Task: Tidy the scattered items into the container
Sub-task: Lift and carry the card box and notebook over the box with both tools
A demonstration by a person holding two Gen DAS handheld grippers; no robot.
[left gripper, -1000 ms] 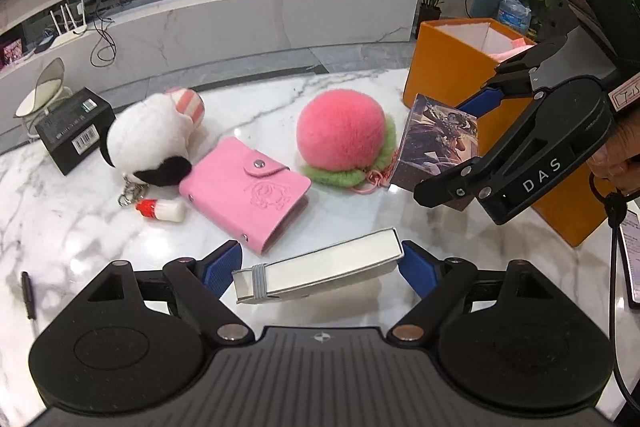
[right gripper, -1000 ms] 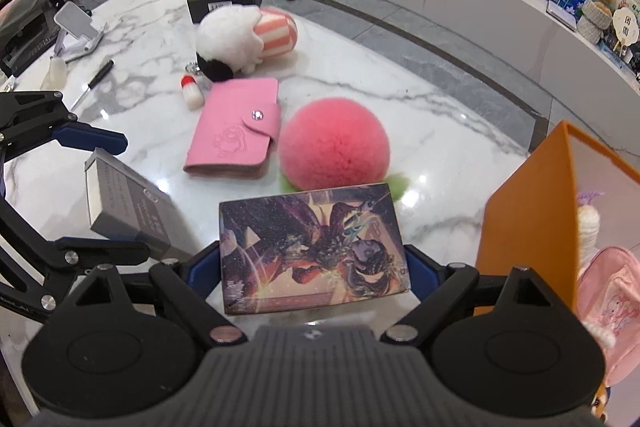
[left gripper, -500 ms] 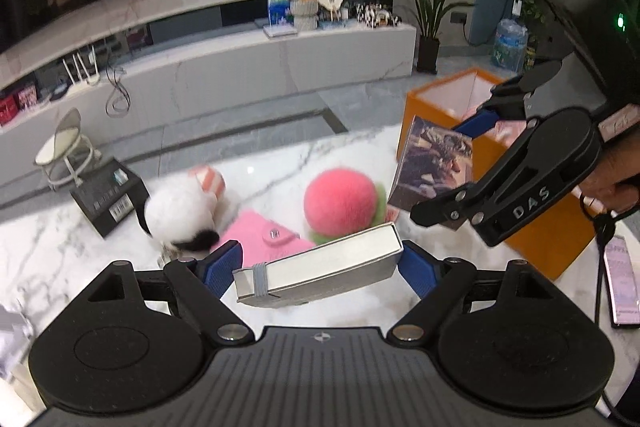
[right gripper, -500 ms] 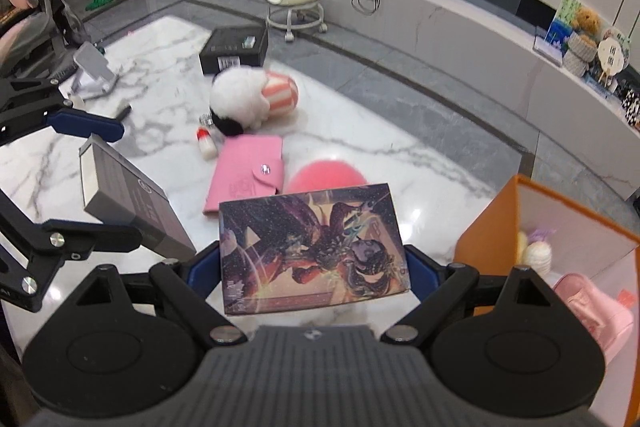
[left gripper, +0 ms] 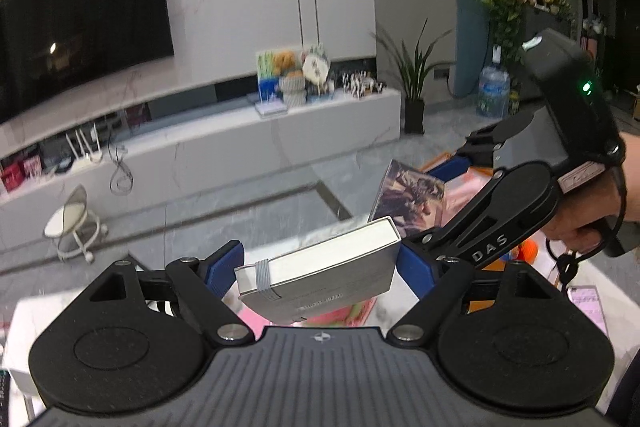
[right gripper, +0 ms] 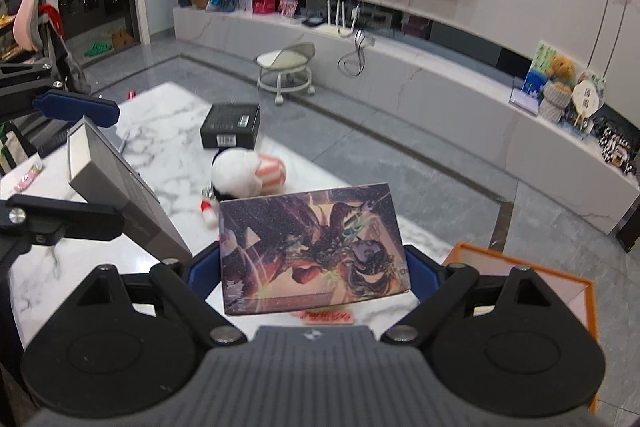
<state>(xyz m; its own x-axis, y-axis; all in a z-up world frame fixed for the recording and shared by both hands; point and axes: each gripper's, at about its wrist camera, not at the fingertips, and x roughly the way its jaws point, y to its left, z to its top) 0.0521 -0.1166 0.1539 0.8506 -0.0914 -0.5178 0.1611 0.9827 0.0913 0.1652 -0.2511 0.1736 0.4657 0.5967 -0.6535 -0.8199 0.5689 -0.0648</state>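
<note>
My left gripper [left gripper: 320, 267] has its blue fingers [left gripper: 226, 261] clamped on the ends of a grey notebook [left gripper: 320, 277] with an elastic band, held tilted in the air above the marble desk [right gripper: 160, 123]. My right gripper [right gripper: 314, 269] grips an illustrated card box [right gripper: 314, 247] by its sides, lifted clear of the desk. The orange container [right gripper: 576, 279] sits at lower right in the right wrist view, open-topped, just beside the box. On the desk I see a white plush toy [right gripper: 240, 173], a small red-and-white bottle [right gripper: 208, 213] and a black box [right gripper: 230, 125].
</note>
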